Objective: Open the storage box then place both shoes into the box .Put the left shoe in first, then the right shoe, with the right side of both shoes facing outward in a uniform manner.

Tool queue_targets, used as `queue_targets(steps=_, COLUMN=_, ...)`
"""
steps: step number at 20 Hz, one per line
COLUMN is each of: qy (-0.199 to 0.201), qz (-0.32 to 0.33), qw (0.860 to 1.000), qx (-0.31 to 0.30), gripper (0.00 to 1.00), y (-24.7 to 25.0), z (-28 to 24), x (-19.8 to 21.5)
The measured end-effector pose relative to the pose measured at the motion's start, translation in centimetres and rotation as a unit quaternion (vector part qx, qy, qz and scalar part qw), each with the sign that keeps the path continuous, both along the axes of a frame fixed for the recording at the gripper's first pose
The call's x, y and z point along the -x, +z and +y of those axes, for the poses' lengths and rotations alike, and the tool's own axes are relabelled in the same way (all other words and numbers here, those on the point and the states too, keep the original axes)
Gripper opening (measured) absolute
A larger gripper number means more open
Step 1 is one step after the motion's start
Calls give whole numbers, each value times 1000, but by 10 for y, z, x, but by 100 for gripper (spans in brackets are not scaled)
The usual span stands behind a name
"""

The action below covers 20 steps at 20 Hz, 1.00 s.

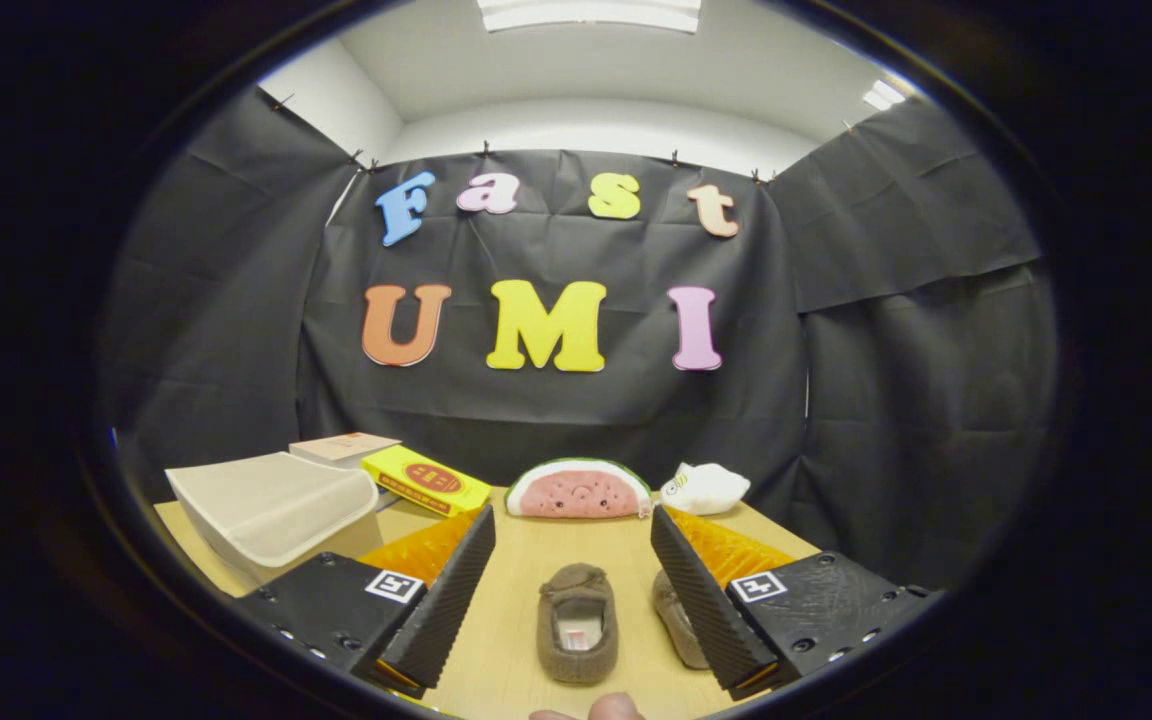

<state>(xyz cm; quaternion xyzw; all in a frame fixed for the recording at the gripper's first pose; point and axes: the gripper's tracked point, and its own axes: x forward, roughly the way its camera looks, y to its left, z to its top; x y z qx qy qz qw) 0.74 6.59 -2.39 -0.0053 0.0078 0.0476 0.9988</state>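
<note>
Wooden table (536,570), fuzzy slipper (577,621) between spread jaws

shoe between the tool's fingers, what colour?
Brown-grey shoe, pale insole; gripper view. Tool open, holding nothing.

A staged recording booth is shown. A wooden table (576,545) is enclosed by pinned black cloth (556,400) under office ceiling lights (591,12)
</note>
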Motion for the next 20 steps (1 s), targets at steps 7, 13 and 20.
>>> queue_targets(steps=7, qy=19, qz=9, qw=1000, qx=1, gripper=95, y=-8, z=17, x=-3)
queue_targets(steps=13, qy=32, qz=13, qw=999, qx=0, gripper=95, y=-11, z=30, x=-5)
queue_targets(steps=20, qy=52, qz=19, qw=998, qx=-10, gripper=96, y=-15, z=50, x=-8)
